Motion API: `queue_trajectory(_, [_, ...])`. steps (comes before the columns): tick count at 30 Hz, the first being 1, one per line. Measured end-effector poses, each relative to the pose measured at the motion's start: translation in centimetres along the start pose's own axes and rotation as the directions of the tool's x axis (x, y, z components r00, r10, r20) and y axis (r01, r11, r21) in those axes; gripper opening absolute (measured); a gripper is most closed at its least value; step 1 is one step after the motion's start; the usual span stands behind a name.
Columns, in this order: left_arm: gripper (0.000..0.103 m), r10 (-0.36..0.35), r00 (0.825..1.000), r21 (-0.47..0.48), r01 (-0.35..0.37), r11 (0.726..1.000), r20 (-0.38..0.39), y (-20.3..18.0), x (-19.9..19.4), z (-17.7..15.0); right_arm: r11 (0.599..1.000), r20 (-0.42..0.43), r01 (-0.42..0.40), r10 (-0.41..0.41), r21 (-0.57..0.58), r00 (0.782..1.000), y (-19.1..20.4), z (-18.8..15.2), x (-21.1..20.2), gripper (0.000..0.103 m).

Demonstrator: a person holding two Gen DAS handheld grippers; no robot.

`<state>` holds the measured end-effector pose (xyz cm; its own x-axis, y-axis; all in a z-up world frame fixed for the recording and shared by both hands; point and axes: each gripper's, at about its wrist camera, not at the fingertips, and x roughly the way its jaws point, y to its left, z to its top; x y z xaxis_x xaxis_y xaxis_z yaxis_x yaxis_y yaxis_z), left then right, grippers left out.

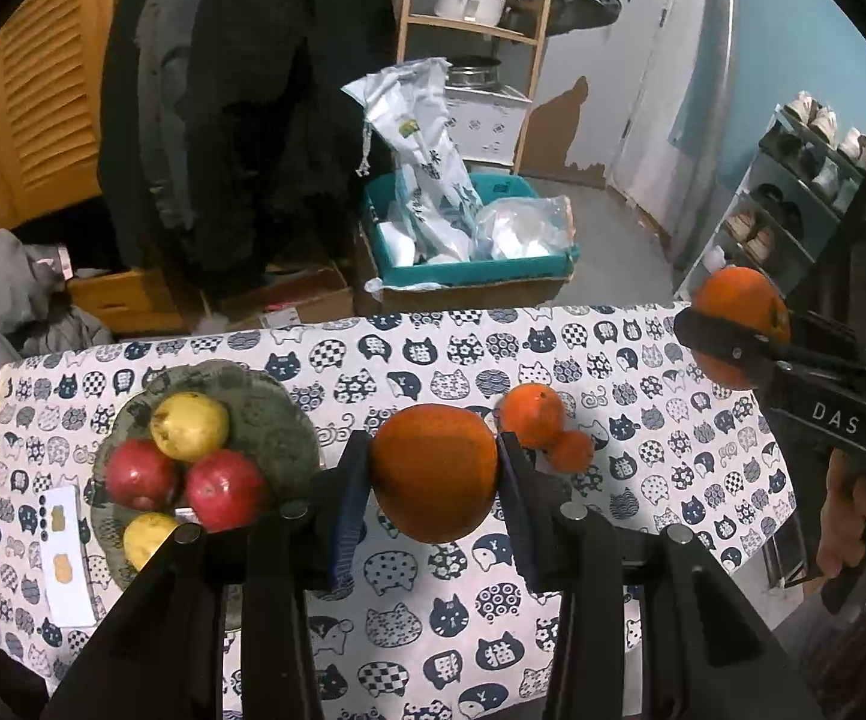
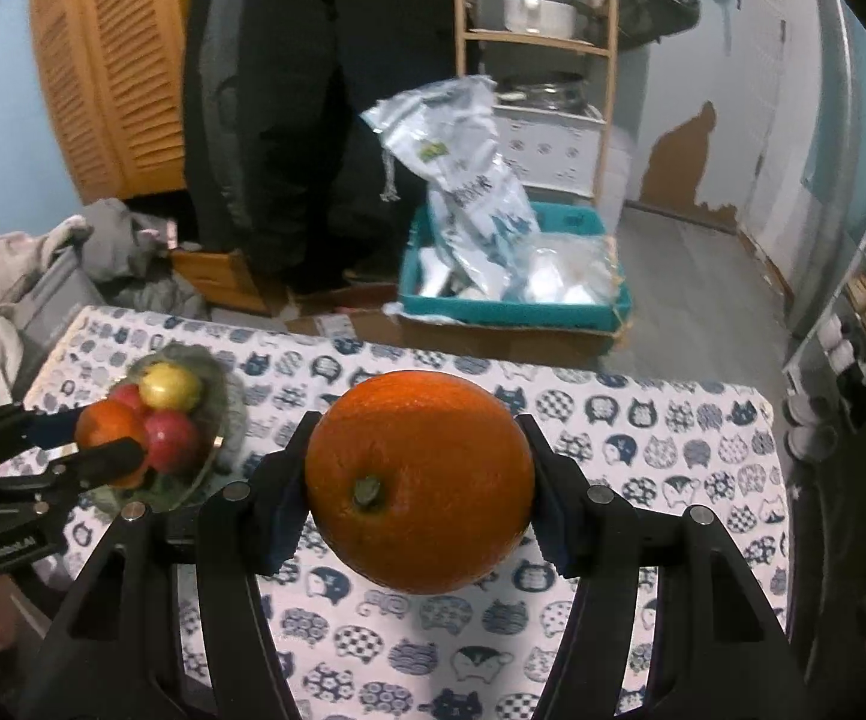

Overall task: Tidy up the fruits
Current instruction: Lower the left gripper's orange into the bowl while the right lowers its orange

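Note:
My left gripper [image 1: 433, 471] is shut on an orange [image 1: 434, 473] held above the cat-print tablecloth [image 1: 433, 600]. My right gripper [image 2: 418, 489] is shut on a large orange [image 2: 420, 489], also above the cloth; it shows in the left wrist view [image 1: 739, 324] at the right. A green plate [image 1: 265, 414] at the left holds two red apples [image 1: 226, 489] and two yellow fruits [image 1: 190, 425]. Two smaller oranges [image 1: 532, 414] lie on the cloth behind the left gripper. In the right wrist view the left gripper [image 2: 112, 441] holds its orange beside the plate [image 2: 217, 414].
A white paper strip [image 1: 64, 558] lies at the table's left edge. Beyond the table's far edge stand a teal box of bags [image 1: 469, 234], a wooden shelf with a pot [image 1: 469, 0], hanging dark coats [image 1: 241, 108] and a shoe rack [image 1: 793, 204].

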<state>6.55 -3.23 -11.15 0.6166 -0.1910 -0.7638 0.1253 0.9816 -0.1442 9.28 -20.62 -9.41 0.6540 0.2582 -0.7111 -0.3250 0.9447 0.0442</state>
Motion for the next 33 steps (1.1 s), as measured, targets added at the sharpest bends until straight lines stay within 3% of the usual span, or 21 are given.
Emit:
queue_trajectory(19, [0.042,0.086,0.996,-0.097,-0.087,0.992,-0.011,6.5,-0.7,-1.8,0.985,-0.056,-0.143,0.138,-0.096,0.989,9.0,1.8,3.9,0.063])
queue_trajectory(33, [0.042,0.106,0.989,-0.189,-0.125,0.974,-0.106,12.5,2.2,-5.0,0.968,-0.181,-0.223,0.200,-0.118,0.963,14.9,1.3,9.8,0.063])
